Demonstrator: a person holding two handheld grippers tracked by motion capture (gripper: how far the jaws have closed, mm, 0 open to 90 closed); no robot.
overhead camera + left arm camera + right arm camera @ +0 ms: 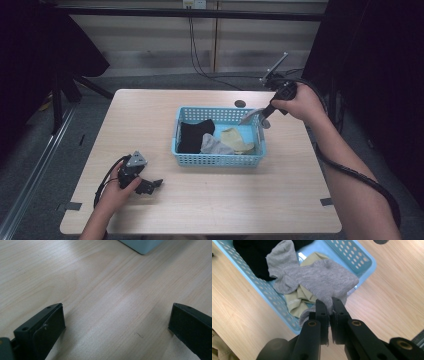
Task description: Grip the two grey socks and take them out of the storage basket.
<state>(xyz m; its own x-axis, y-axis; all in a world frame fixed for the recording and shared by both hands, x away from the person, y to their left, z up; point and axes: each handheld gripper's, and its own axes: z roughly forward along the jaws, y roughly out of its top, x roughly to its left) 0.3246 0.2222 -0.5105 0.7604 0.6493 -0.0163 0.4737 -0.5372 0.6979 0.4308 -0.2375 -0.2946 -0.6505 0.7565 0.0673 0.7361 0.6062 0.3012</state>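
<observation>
Pinched between the closed jaws of the right hand-held gripper (pixel 329 301): a soft grey knitted sock (pixel 324 277), gripped by a fold of fabric at one end. Lifted over the right far corner of the light-blue perforated plastic basket (pixel 220 160), with its loose end drooping back towards the basket's inside.

Probably very light and wholly limp. Likely to sag, swing and fold under its own weight, with no stiffness to steer by. Not fragile and hardly slippery, since knit fabric catches well on the pads. Best taken as now, by a doubled edge near one end, deep enough between the jaws that the fabric cannot creep out. Worth watching for snags on the basket rim.

Long axis running from the jaws down and inward over the basket, the pinched end towards the basket's right rim, the free end towards its middle. Heel or toe at the pinched end: cannot tell.

Inside the basket: a black sock (pixel 192 135) at the left, a beige sock (pixel 235 140) at the right, and another grey piece (pixel 215 145) between them.

Left hand-held gripper (pixel 155 184) resting on the pale wooden table (pixel 225 200), left of and nearer than the basket, jaws spread wide with nothing between them
</observation>
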